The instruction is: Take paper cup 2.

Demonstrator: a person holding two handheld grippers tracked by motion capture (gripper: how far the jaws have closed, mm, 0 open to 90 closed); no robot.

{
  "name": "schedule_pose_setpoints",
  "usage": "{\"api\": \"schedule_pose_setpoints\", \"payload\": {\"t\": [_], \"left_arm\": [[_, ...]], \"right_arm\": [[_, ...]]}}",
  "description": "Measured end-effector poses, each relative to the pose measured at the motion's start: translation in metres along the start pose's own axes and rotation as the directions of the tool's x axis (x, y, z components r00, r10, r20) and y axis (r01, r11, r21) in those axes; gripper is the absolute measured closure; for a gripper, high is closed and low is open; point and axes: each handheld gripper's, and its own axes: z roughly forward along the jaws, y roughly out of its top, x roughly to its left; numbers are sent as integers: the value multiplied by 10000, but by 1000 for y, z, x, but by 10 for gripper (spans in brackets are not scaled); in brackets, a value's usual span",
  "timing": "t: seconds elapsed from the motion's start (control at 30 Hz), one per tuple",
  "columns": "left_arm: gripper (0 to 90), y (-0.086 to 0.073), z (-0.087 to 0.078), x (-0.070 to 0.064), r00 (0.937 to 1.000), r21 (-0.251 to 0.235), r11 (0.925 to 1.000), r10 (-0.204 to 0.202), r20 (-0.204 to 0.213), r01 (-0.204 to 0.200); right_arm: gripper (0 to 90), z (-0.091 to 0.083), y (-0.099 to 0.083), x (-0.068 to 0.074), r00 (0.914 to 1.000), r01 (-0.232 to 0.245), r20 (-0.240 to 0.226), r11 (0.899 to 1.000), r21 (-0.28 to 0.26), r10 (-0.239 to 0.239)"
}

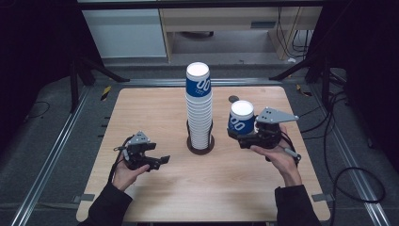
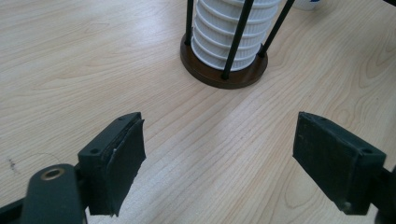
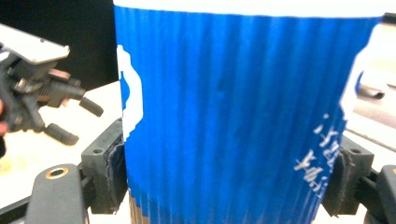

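A tall stack of white paper cups (image 1: 199, 110), topped by a blue-sleeved one, stands in a dark round holder (image 1: 201, 145) with black rods at the table's middle. My right gripper (image 1: 241, 133) is shut on a single blue ribbed cup (image 1: 241, 117), held upright to the right of the stack; in the right gripper view the blue cup (image 3: 243, 112) sits between both pads (image 3: 109, 172). My left gripper (image 1: 162, 161) stands open to the left of the holder, low over the wood. In the left gripper view the left gripper (image 2: 219, 158) has nothing between its jaws, and the holder (image 2: 224, 74) lies ahead.
The wooden table (image 1: 155, 117) has bare room at left and front. A small dark disc (image 1: 233, 99) lies behind the held cup. Metal rails, tripod legs and cables surround the table on the floor.
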Motion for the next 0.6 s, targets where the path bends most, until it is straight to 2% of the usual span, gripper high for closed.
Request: {"api": "schedule_pose_setpoints", "payload": {"t": [0.03,0.07,0.2,0.33,0.47,0.6], "left_arm": [[162,0,0,0,10000,19,10000,28,13,-28],[163,0,0,-1,10000,38,10000,57,45,-57],[165,1,0,-3,9998,47,9999,135,117,-136],[165,2,0,-6,9996,59,9998,211,190,-212],[166,3,0,-8,9990,81,9994,321,301,-323],[165,4,0,-11,9979,153,9988,454,467,-461]], "right_arm": [[198,0,0,0,10000,0,0,10000,0,0],[197,2,-6,1,9998,123,-165,9996,270,-119],[197,7,-16,3,9986,262,-486,9975,656,-230],[195,9,-19,5,9973,327,-674,9969,712,-279],[195,13,-27,7,9957,520,-820,9935,1010,-438],[195,17,-31,11,9911,867,-1105,9893,1169,-738]]}}
